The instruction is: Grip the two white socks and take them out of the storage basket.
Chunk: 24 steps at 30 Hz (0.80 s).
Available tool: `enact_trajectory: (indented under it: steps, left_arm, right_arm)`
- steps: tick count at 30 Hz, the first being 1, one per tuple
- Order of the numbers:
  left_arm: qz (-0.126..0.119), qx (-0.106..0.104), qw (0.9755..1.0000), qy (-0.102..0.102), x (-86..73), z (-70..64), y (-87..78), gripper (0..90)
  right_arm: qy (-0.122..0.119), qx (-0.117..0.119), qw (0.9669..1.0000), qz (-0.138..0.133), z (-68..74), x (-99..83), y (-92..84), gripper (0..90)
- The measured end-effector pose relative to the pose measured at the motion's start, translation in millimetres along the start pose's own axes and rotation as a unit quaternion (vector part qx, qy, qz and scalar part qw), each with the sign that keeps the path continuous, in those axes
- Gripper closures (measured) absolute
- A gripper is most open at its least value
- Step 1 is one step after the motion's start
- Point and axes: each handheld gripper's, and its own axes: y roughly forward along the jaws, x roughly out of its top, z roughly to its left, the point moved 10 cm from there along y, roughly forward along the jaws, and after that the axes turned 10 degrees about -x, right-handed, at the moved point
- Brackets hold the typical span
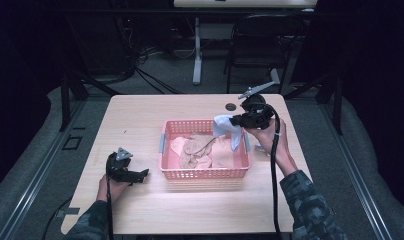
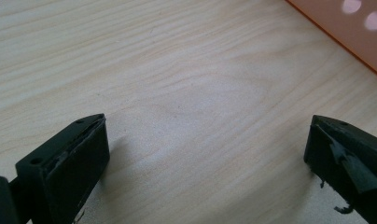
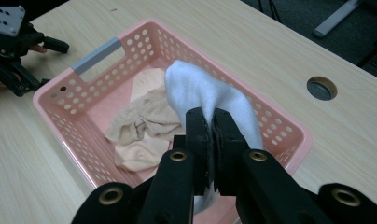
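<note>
A pink perforated basket (image 1: 205, 173) (image 3: 60, 100) sits mid-table with beige socks (image 1: 196, 150) (image 3: 142, 128) inside. My right gripper (image 1: 237, 120) (image 3: 211, 122) is shut on a white sock (image 1: 224, 125) (image 3: 196, 91), which it holds above the basket's right end. To the left of the basket my left gripper (image 1: 142, 173) (image 2: 205, 140) rests low over the bare wood, open, with nothing between its jaws. The right gripper view also shows the left gripper (image 3: 16, 51) beyond the basket's far end.
The wooden table (image 1: 140, 120) has a round cable hole (image 1: 231, 106) (image 3: 322, 87) behind the basket. A corner of the basket (image 2: 345, 28) shows at the upper right of the left gripper view. A chair (image 1: 260, 45) and a desk leg (image 1: 197, 55) stand beyond the table.
</note>
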Motion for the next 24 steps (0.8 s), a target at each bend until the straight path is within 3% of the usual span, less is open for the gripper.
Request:
enact_trajectory:
  steps: [12, 24]
  left_arm:
    - [0.0, 0.0, 1.0, 0.0, 0.0, 0.0, 0.0, 0.0]
    - [0.0, 0.0, 1.0, 0.0, 0.0, 0.0, 0.0, 0.0]
  right_arm:
    - [0.006, -0.006, 0.9999, -0.009, -9.6, 8.9, -16.0, 86.4]
    - [0.028, -0.021, 0.9992, -0.017, -33.7, 4.0, -36.4, 86.4]
